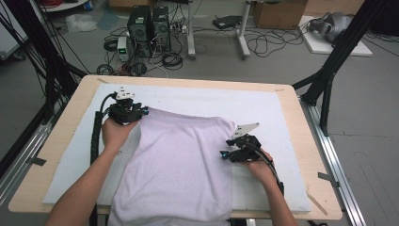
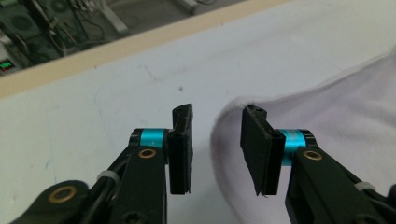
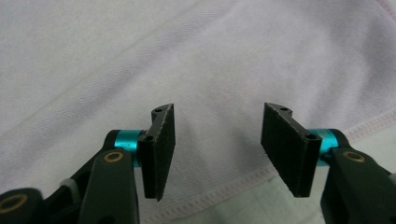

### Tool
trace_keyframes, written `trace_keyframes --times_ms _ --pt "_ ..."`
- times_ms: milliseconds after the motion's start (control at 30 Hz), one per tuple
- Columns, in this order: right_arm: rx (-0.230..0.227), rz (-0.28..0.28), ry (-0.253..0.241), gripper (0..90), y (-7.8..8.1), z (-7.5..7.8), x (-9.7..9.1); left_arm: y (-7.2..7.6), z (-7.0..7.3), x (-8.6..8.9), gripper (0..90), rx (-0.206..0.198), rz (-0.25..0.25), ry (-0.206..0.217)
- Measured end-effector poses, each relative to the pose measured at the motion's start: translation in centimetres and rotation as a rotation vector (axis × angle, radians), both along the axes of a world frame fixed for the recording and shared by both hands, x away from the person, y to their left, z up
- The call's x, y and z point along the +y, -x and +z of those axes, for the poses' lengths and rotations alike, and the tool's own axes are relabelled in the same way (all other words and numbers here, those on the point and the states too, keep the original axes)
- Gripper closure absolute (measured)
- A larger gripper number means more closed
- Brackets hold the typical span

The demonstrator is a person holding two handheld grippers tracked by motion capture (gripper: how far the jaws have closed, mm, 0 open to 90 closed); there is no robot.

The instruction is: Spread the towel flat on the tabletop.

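Observation:
A pale lilac-white garment (image 1: 179, 160) lies spread on the white mat (image 1: 268, 108), and its near end hangs over the table's front edge. My left gripper (image 1: 143, 111) is at the garment's far left corner. In the left gripper view its jaws (image 2: 217, 116) stand apart, with the folded cloth edge (image 2: 336, 107) curving in beside the right pad and no pad pressing on it. My right gripper (image 1: 222, 154) is at the garment's right edge. In the right gripper view its jaws (image 3: 217, 112) stand wide over the cloth (image 3: 187, 56), just above the stitched hem (image 3: 224, 193), with nothing gripped.
The mat covers most of a light wooden table (image 1: 61, 136). Black frame posts (image 1: 329, 70) rise at both far corners. On the floor beyond stand computer towers (image 1: 148, 26), loose cables and a cardboard box (image 1: 277, 13).

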State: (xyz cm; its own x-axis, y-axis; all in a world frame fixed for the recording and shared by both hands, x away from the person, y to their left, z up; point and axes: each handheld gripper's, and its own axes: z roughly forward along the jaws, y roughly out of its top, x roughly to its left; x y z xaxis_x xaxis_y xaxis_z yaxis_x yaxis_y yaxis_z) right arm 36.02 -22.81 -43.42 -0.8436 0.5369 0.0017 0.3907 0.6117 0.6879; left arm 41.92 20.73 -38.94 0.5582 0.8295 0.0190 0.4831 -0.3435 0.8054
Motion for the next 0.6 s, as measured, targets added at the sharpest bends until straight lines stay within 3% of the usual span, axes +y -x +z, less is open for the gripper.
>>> trace_keyframes --times_ms 133,167,200,267,333,400,467,533,567,600 --pt "0.017 -0.05 -0.012 47.3 -1.3 0.6 -0.8 0.6 -1.3 -0.3 53.6 0.015 -0.051 -0.039" --pt "0.016 -0.052 -0.016 47.3 -1.7 0.7 -0.9 0.6 -1.6 -0.5 51.6 0.035 -0.07 -0.041" --pt "0.019 -0.061 -0.004 47.3 -2.0 0.8 -1.0 0.6 -2.0 -0.8 50.7 0.044 -0.075 -0.075" --pt "0.031 -0.074 0.021 46.9 -2.8 0.7 -1.1 0.5 -2.6 -1.0 49.1 0.052 -0.068 -0.09" --pt "0.016 -0.095 0.021 47.2 -3.5 0.7 -1.2 0.2 -3.1 -1.1 62.5 0.041 -0.063 -0.111" --pt "0.021 -0.116 0.03 47.5 -4.4 0.8 -1.4 -0.3 -3.5 -1.2 62.3 0.029 -0.051 -0.11" --pt "0.019 -0.131 0.036 48.0 -5.1 0.8 -1.3 -0.8 -4.3 -1.6 58.4 0.045 -0.038 -0.151" --pt "0.027 -0.143 0.056 48.2 -5.8 0.6 -1.3 -1.2 -4.9 -1.8 56.1 0.055 -0.041 -0.152" --pt "0.027 -0.143 0.065 48.2 -6.2 0.5 -1.2 -1.3 -5.0 -1.7 56.6 0.046 -0.042 -0.137" --pt "0.036 -0.152 0.067 48.4 -6.5 0.4 -1.2 -1.5 -5.0 -1.6 64.6 0.038 -0.046 -0.125"
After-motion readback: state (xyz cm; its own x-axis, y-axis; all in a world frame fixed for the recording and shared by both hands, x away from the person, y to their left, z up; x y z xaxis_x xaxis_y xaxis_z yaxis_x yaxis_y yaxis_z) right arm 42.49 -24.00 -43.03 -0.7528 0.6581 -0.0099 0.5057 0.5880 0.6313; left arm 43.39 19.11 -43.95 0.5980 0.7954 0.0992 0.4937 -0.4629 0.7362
